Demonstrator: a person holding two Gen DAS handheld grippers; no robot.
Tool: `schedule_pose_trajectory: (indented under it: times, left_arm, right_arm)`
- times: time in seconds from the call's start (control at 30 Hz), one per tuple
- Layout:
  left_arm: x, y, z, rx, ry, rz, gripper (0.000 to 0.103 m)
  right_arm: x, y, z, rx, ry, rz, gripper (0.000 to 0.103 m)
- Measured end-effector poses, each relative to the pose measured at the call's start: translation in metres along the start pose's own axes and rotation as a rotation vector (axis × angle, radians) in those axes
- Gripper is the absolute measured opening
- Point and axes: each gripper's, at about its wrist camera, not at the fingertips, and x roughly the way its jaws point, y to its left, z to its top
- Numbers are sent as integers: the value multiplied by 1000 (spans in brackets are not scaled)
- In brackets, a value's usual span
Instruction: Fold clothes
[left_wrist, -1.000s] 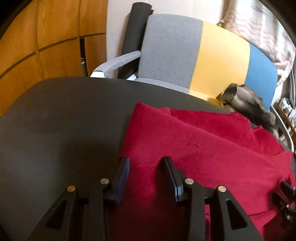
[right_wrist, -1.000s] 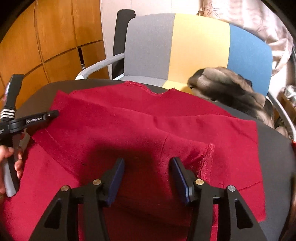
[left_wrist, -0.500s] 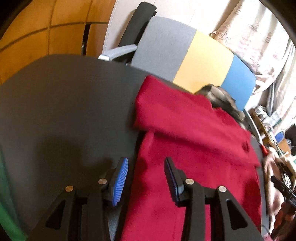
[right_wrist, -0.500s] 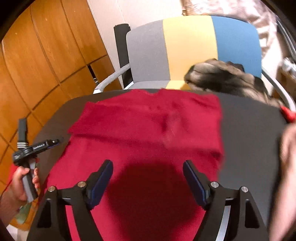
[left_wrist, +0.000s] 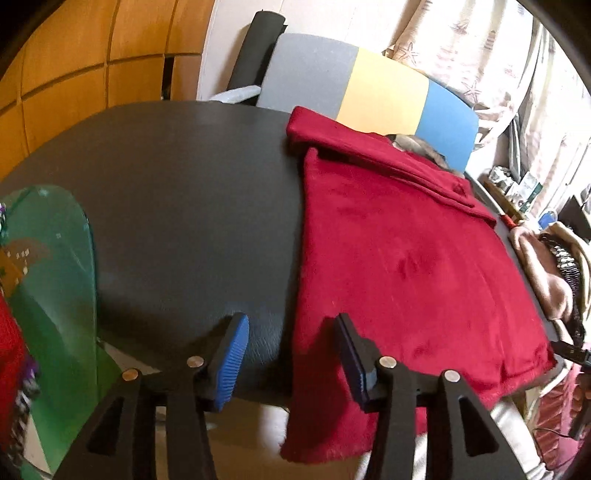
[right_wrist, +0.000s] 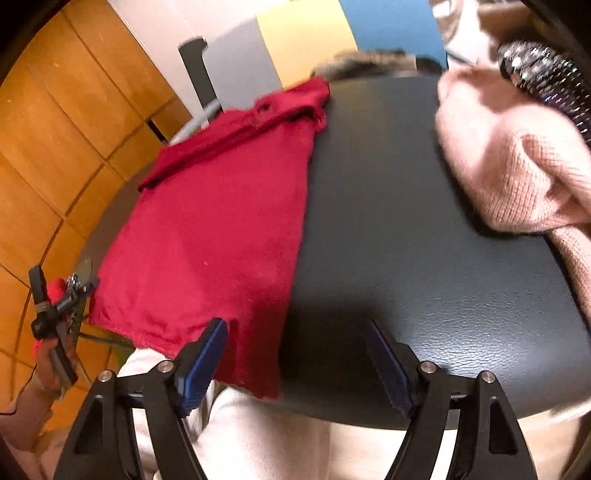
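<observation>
1. I am looking across a dark round table in a room with orange wood panelling behind it, a grey, yellow and blue chair at the far edge and patterned curtains to the right.
2. The red garment lies flat on the table, its top edge turned over near the chair, its hem hanging off the near rim.
3. My left gripper has just been opening; its jaws stand apart over the garment's left edge, nothing between the pads.
4. My right gripper is spread wide above the garment's right hem corner and bare table, holding nothing.
5. I judge the next fold wants both bottom corners pinched evenly, then carried up together so the edges stay square.
6. A pink knit is heaped on the right side, well apart; a green board leans at the left.
</observation>
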Motion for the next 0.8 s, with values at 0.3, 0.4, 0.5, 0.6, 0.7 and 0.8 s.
schedule_pose_trajectory:
  times: [0.3, 0.4, 0.5, 0.6, 0.7, 0.8]
  left_arm:
    - [-5, -8, -27, -42, 41, -112, 58]
    - [-4, -13, -27, -75, 53, -135, 58]
    - [-3, -16, -25, -102, 62, -165, 58]
    - [-1, -24, -25, -90, 67, -168, 58]
    - [0, -29, -25, -67, 71, -148, 58]
    - [1, -31, -23, -83, 95, -130, 57]
  right_arm:
    - [28, 49, -5, -135, 47, -2, 65]
    - [34, 62, 1, -166, 83, -46, 63]
    - [36, 68, 1, -164, 94, -60, 63]
    - [41, 75, -1, -168, 93, -69, 61]
    - [47, 84, -3, -205, 90, -105, 53]
    - [50, 89, -3, -244, 88, -144, 45]
